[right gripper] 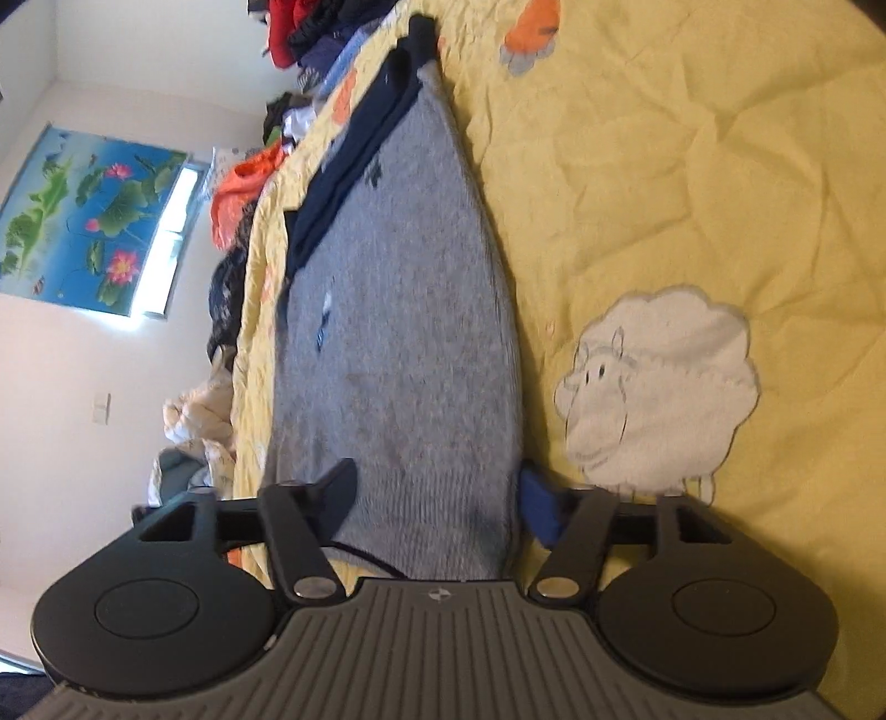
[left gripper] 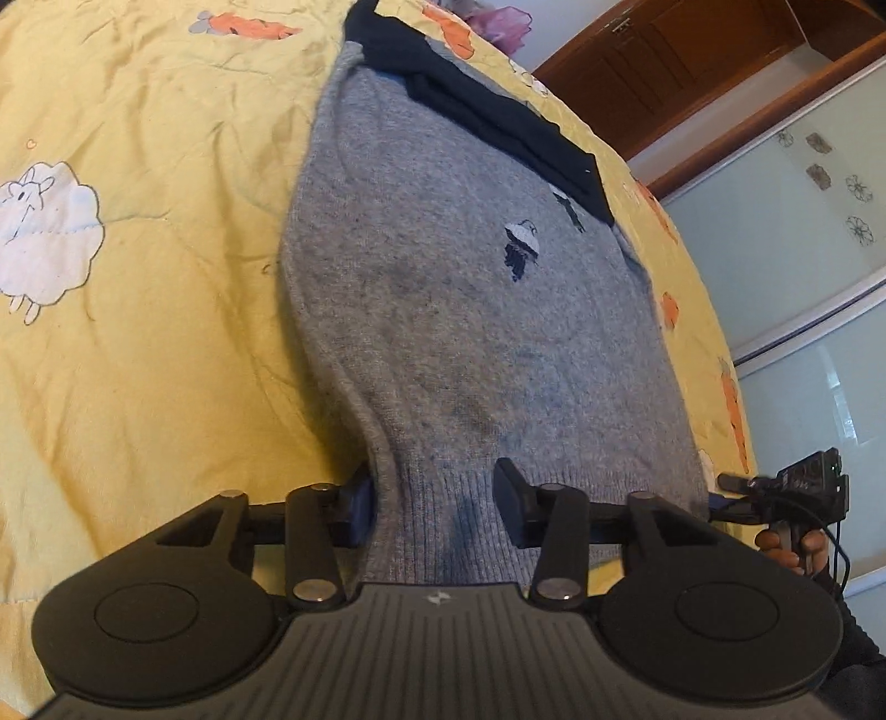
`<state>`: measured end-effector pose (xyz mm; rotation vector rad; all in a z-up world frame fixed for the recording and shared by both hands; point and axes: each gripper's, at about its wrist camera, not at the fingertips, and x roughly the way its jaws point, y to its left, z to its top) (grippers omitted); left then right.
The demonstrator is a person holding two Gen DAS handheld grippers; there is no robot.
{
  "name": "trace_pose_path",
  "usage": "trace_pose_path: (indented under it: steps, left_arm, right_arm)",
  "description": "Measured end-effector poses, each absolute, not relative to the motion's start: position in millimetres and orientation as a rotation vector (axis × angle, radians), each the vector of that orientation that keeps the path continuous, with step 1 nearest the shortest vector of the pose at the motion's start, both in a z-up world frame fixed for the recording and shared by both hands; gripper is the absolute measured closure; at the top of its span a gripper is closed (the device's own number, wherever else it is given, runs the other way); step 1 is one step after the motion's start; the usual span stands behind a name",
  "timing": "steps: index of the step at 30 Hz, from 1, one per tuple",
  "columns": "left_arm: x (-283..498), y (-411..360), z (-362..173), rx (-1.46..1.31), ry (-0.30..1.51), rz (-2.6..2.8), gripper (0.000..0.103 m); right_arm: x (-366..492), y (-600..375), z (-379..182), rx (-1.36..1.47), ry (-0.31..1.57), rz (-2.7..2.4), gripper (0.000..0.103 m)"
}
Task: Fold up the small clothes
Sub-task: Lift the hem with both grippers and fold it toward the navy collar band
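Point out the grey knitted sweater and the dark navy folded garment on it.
grey knitted sweater (left gripper: pixel 443 310): left wrist view, middle of body.
dark navy folded garment (left gripper: pixel 498 127): left wrist view, its middle.

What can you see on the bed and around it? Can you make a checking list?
Surface: yellow quilt with sheep pictures, wrinkled.
Job's things: grey sweater lying flat, dark navy garment along its far edge.
Clutter: heap of clothes at the bed's side.
Grippers: left tool and right tool each have the sweater's ribbed hem between their fingers; grip uncertain.
Cables: thin black cable near the hem.
Surroundings: lotus poster, wooden cabinet, glass sliding doors.
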<state>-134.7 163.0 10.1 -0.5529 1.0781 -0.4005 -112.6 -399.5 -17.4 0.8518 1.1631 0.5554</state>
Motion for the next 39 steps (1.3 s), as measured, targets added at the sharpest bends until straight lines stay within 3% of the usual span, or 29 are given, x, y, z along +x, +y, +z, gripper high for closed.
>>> trace_pose_path:
  steps: [2,4,8,14,24,30,31,33,35,39]
  left_arm:
    - [-134.2,168.4,7.2,-0.575,1.088,-0.391,0.073]
    - [-135.8,173.3,5.0,-0.592,1.097,-0.384,0.079]
    - [-136.8,173.7,4.7,-0.575,1.105,-0.36,0.092]
    - [-130.2,178.0,17.8,-0.642,1.059,-0.382,0.093]
    - [-99.5,196.1,88.9,-0.74,0.779,-0.479,0.094]
    - [-79.6,183.1,80.4,-0.618,0.864,-0.459,0.094]
    - [-81.3,181.2,74.4,-0.589,0.892,-0.443,0.091]
    - [-84.9,181.7,56.6,-0.579,0.961,-0.404,0.076]
    - [-88.3,181.6,38.5,-0.58,1.019,-0.341,0.035]
    - [-83.3,178.5,34.2,-0.605,0.982,-0.284,0.031]
  right_arm:
    - [-114.0,-393.7,-22.6,0.832,1.198,0.554,0.081]
    - [-116.6,-391.4,-28.8,0.818,1.222,0.538,0.095]
    - [-124.6,-392.1,-26.9,0.818,1.169,0.542,0.09]
    - [-119.1,-389.1,10.3,0.856,1.011,0.639,0.09]
    - [-76.9,-389.9,78.3,0.911,0.766,0.76,0.09]
    - [-38.9,-369.8,80.2,0.899,0.794,0.782,0.09]
    - [-37.8,-370.1,79.7,0.895,0.801,0.781,0.09]
    - [-40.3,-372.4,76.5,0.907,0.81,0.778,0.09]
    - [-47.4,-375.9,68.2,0.922,0.819,0.758,0.09]
    - [-51.5,-377.4,59.7,0.926,0.848,0.73,0.09]
